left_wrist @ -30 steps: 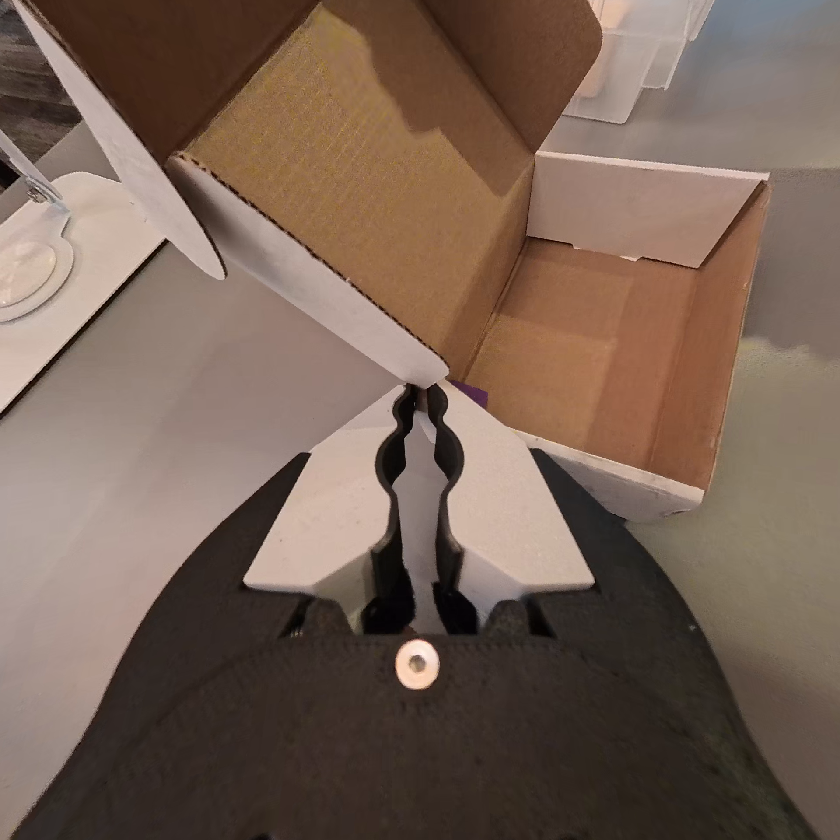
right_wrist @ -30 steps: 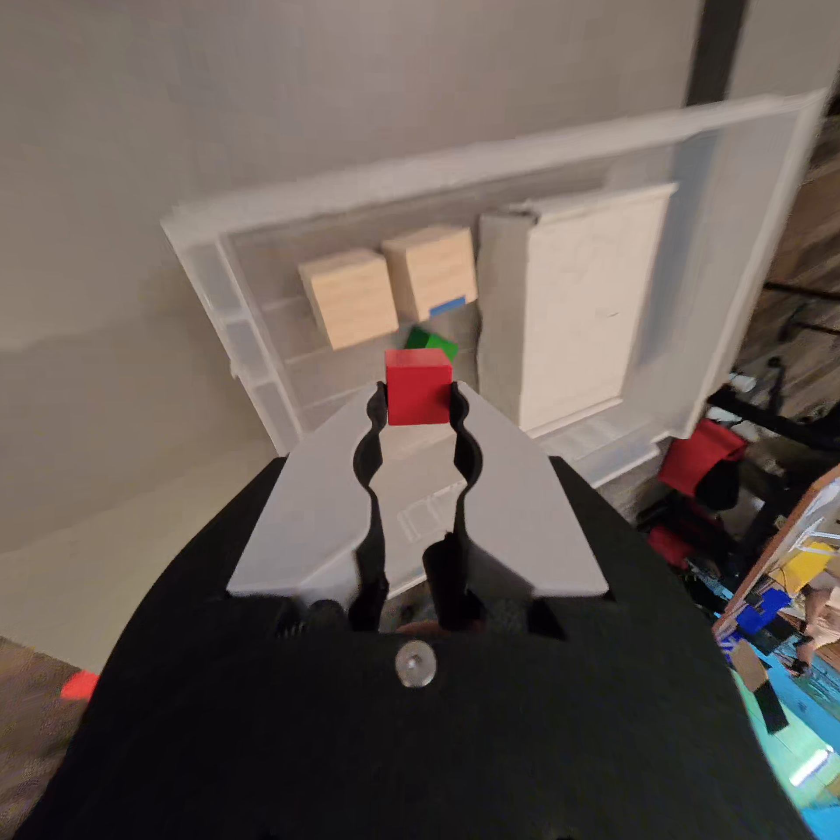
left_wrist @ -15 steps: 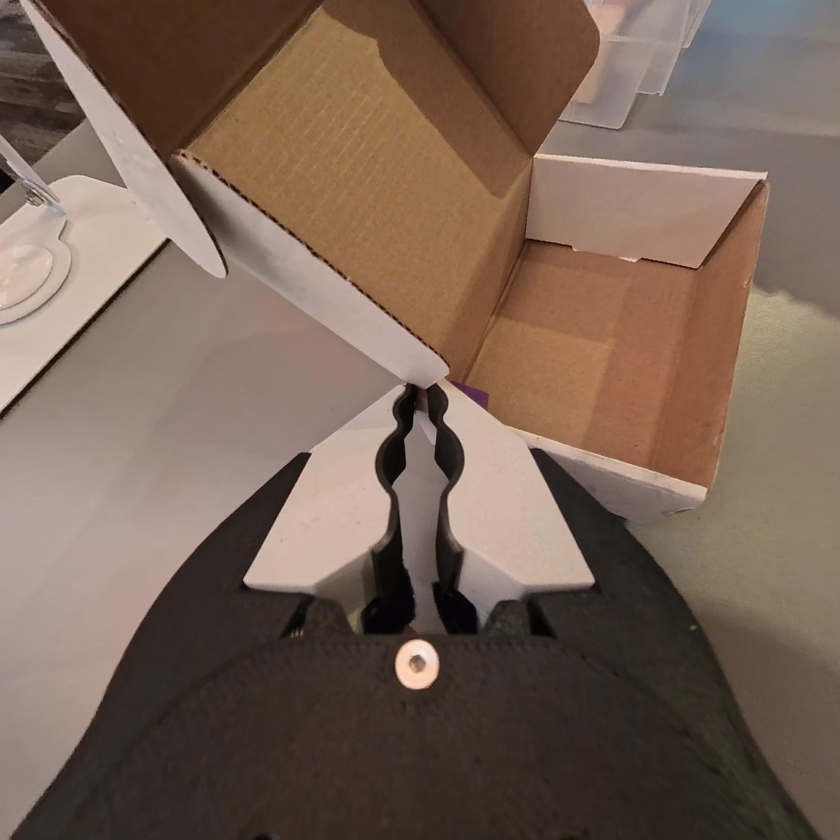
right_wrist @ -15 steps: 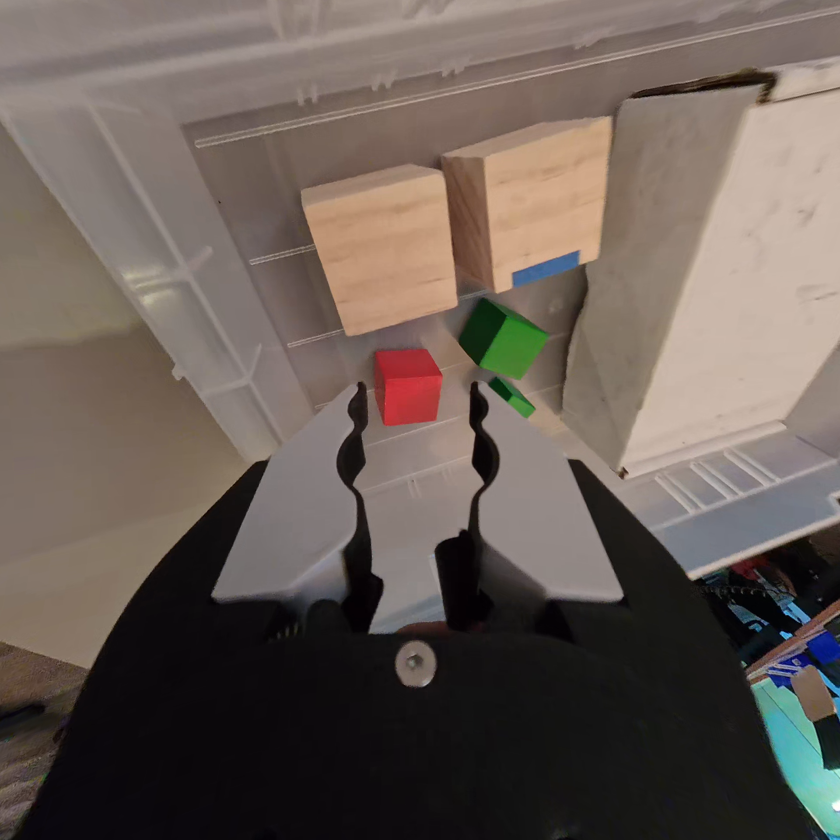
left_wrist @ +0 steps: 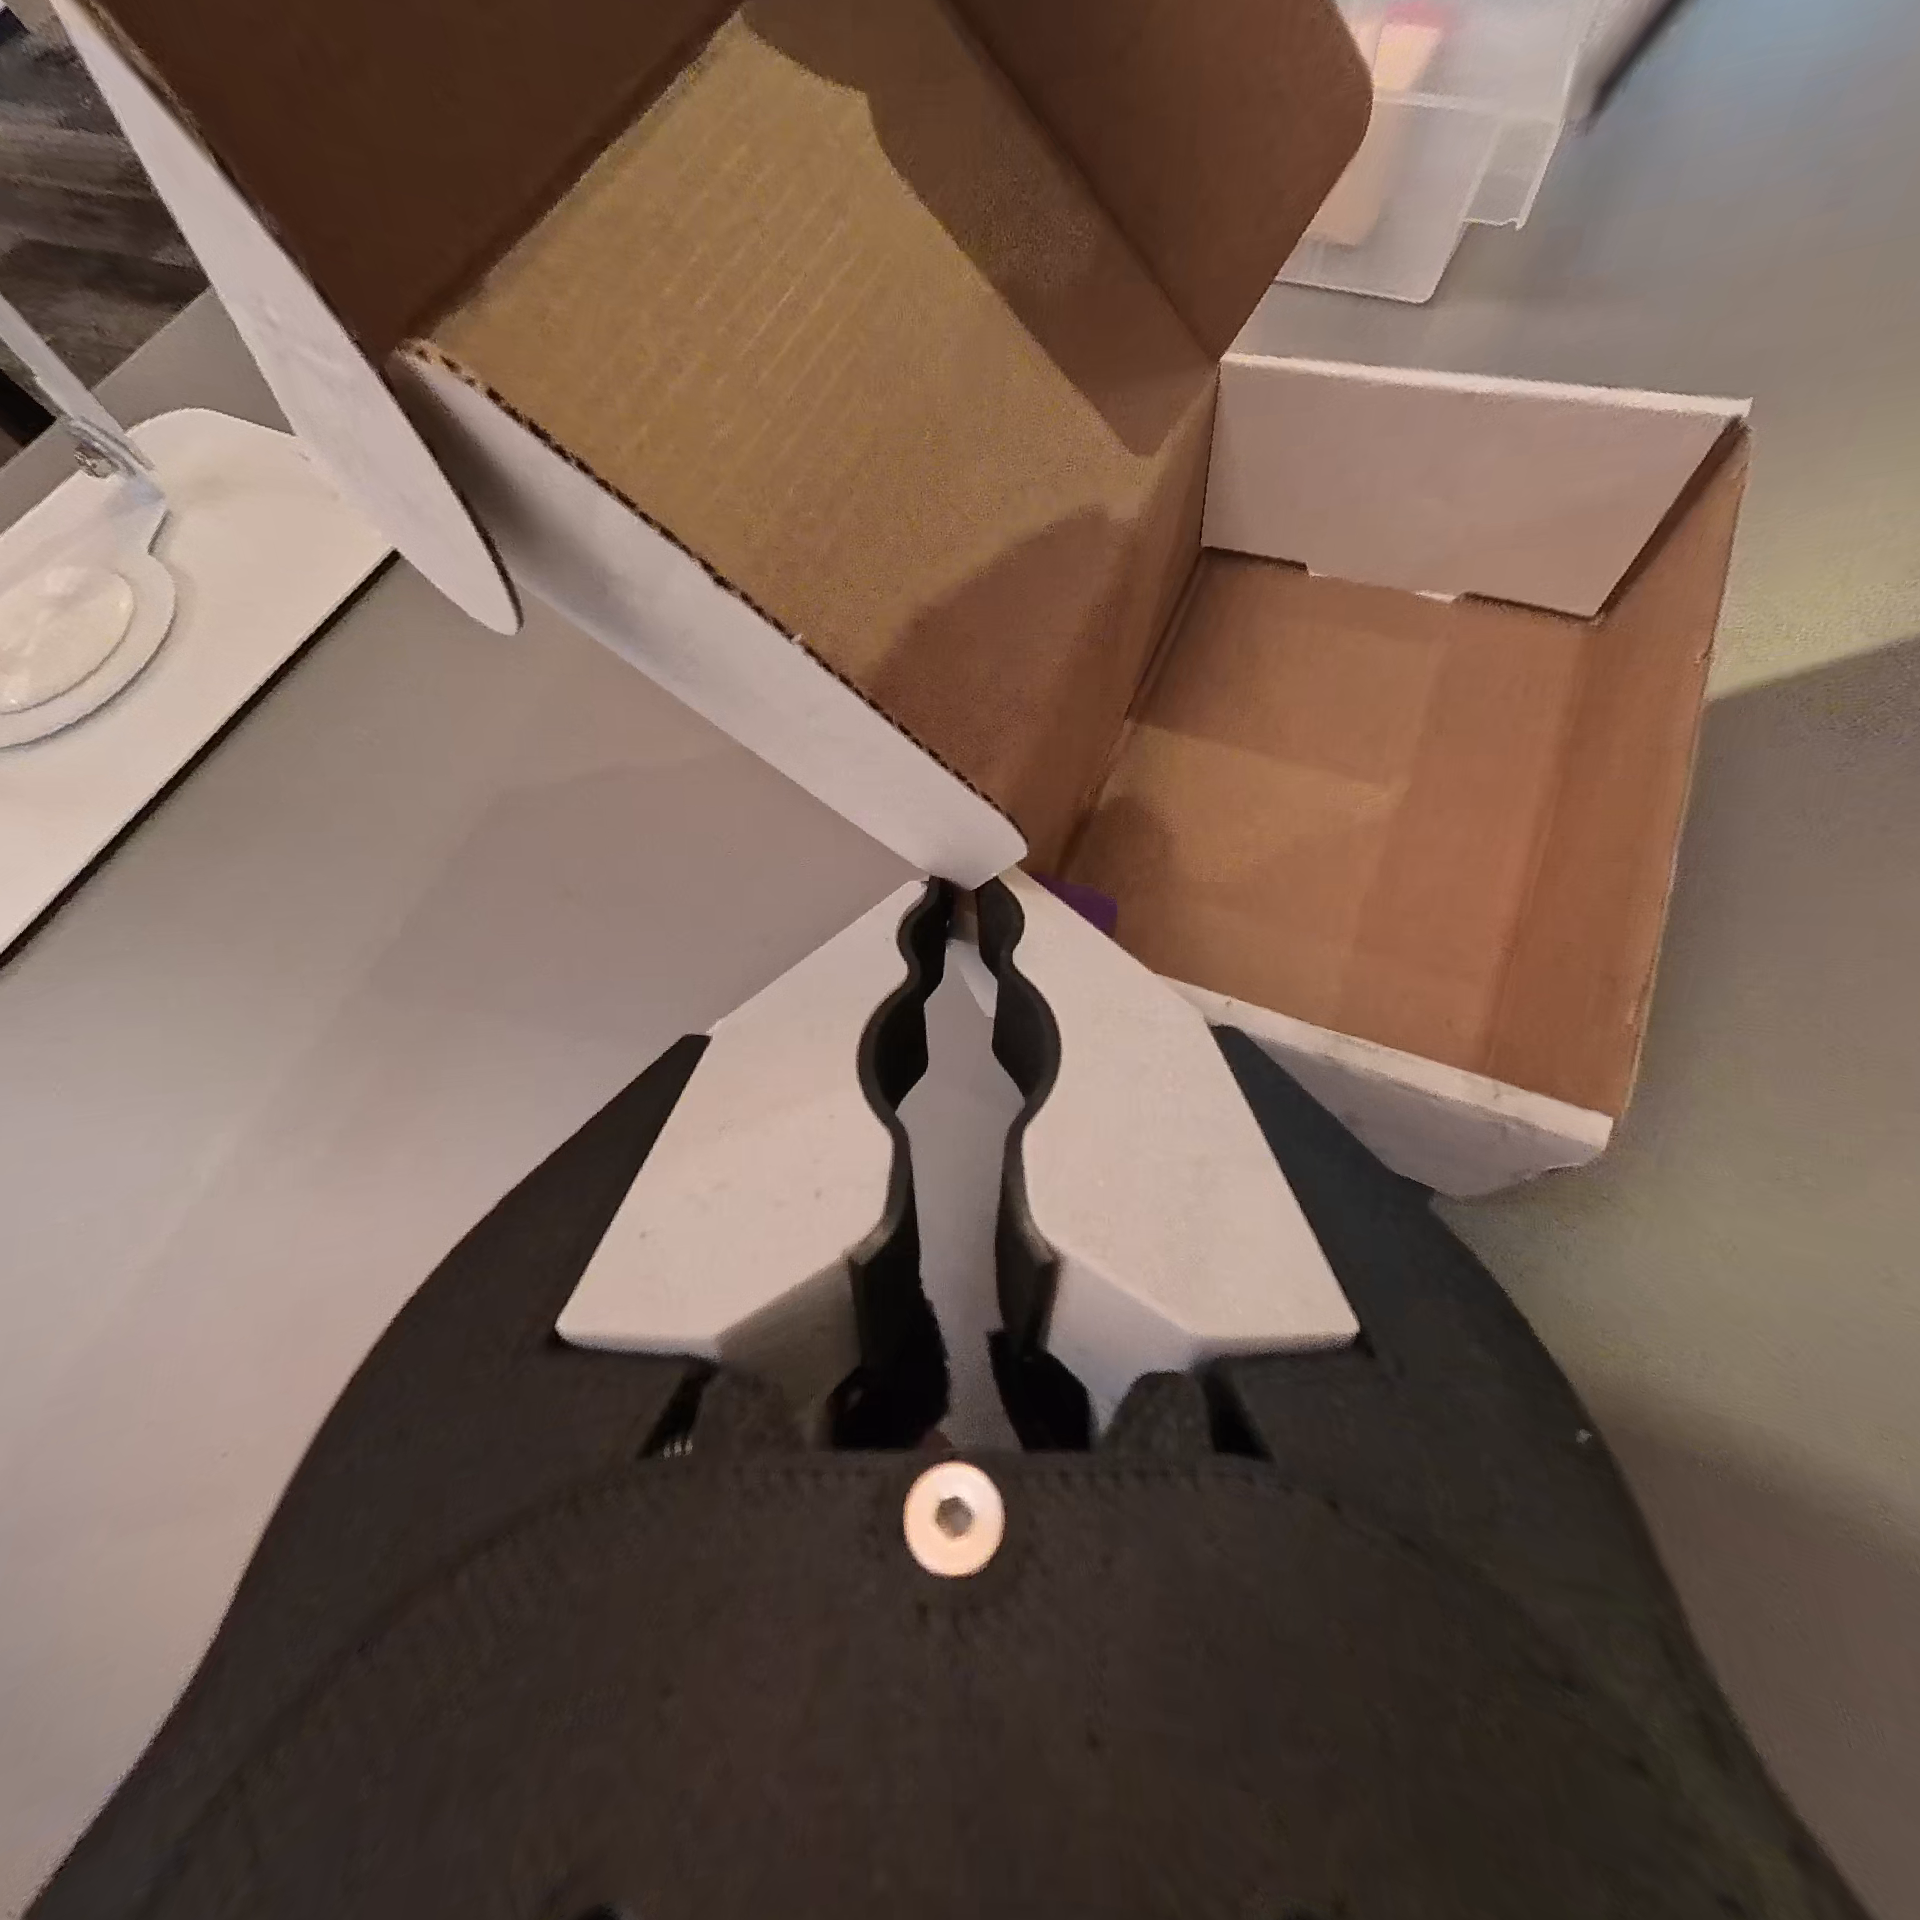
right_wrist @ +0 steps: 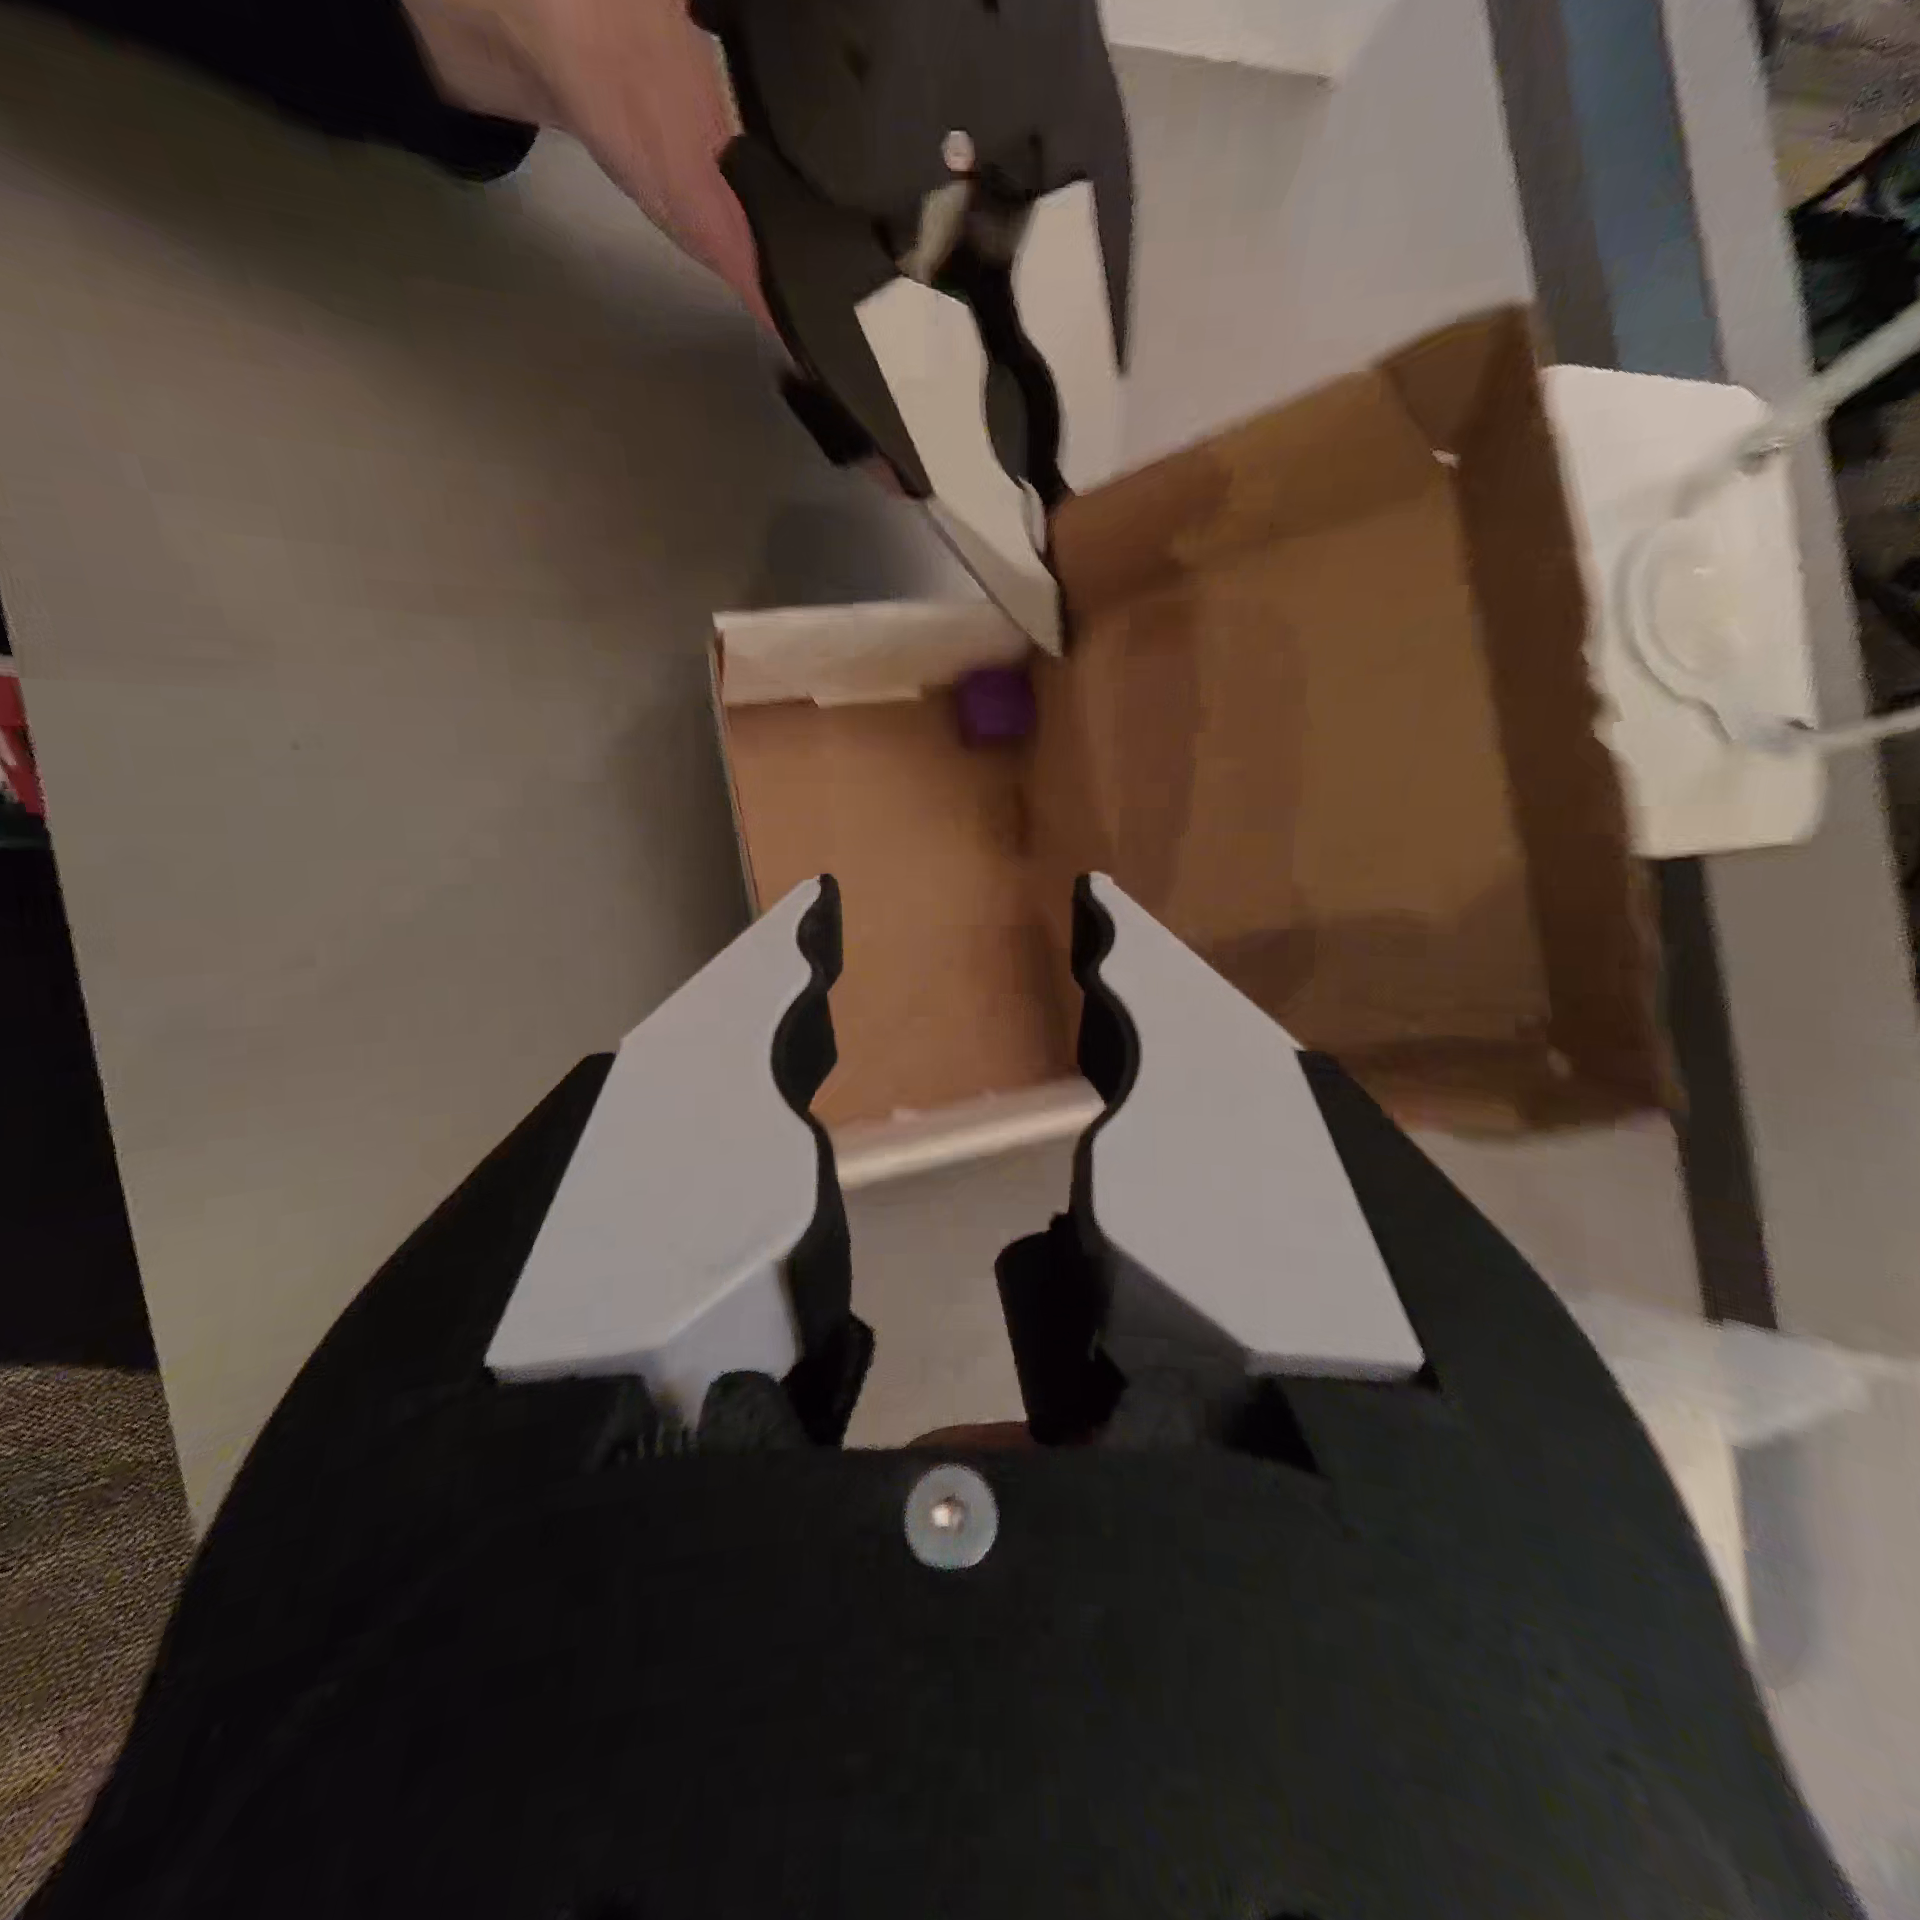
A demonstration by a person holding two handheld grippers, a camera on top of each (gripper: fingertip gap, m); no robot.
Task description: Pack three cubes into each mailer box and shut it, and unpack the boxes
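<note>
An open white mailer box (left_wrist: 1403, 488) with a brown inside stands on the grey table. My left gripper (left_wrist: 964, 896) is shut on the near corner of its raised lid (left_wrist: 831, 416) and holds the lid up. A purple cube (left_wrist: 1086, 906) peeks out just behind the fingertips, in the box's near corner. In the right wrist view the purple cube (right_wrist: 994, 704) lies alone at the far end of the box (right_wrist: 904, 935). My right gripper (right_wrist: 956, 894) is open and empty above the box's near end. The left gripper (right_wrist: 1044, 561) shows there too, pinching the lid (right_wrist: 1299, 727).
A clear plastic bin (left_wrist: 1455, 156) stands beyond the box at the back right. A white flat stand base (left_wrist: 156, 644) lies left of the box and also shows in the right wrist view (right_wrist: 1714, 623). A person's hand (right_wrist: 665, 125) holds the left gripper.
My right gripper opened and left the red cube in the clear bin, then swung over to the open mailer box. My left gripper keeps its hold on the lid; the box barely moved.
</note>
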